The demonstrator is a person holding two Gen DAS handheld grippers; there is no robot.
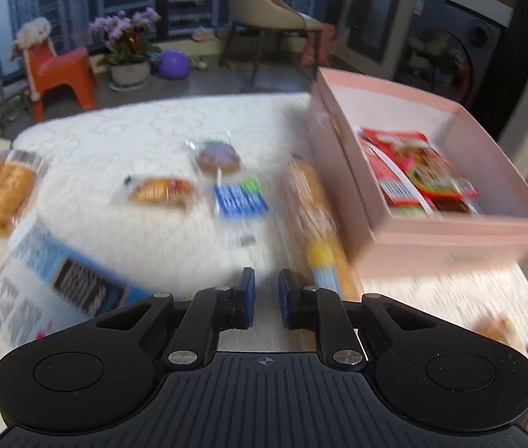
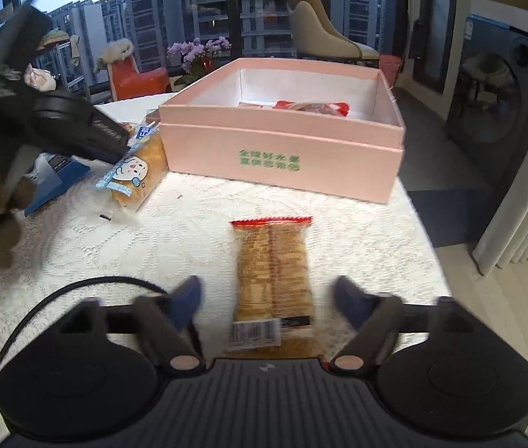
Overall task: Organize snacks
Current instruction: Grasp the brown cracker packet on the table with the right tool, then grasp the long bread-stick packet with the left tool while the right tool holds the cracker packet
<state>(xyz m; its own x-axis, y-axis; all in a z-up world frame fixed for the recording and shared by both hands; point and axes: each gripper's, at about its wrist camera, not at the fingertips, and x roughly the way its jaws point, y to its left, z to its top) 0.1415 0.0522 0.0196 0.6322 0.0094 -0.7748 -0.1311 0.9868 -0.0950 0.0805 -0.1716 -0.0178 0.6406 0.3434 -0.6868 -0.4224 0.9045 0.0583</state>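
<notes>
A pink box (image 1: 447, 224) (image 2: 282, 149) stands on the white tablecloth with red snack packets (image 1: 417, 171) inside. My left gripper (image 1: 266, 295) has its jaws nearly closed with a small gap, holding nothing, above the cloth next to a long bread pack (image 1: 316, 220) (image 2: 133, 171) beside the box. My right gripper (image 2: 269, 298) is open, its fingers on either side of a red-topped cracker packet (image 2: 273, 276) lying on the cloth in front of the box. The left view is blurred.
Loose snacks lie on the cloth: a lollipop (image 1: 219, 160), a blue packet (image 1: 239, 199), a small pastry (image 1: 161, 190), a bun pack (image 1: 2, 194), a blue flat box (image 1: 65, 280). The table's right edge (image 2: 428, 246) is near. A chair and plants stand beyond.
</notes>
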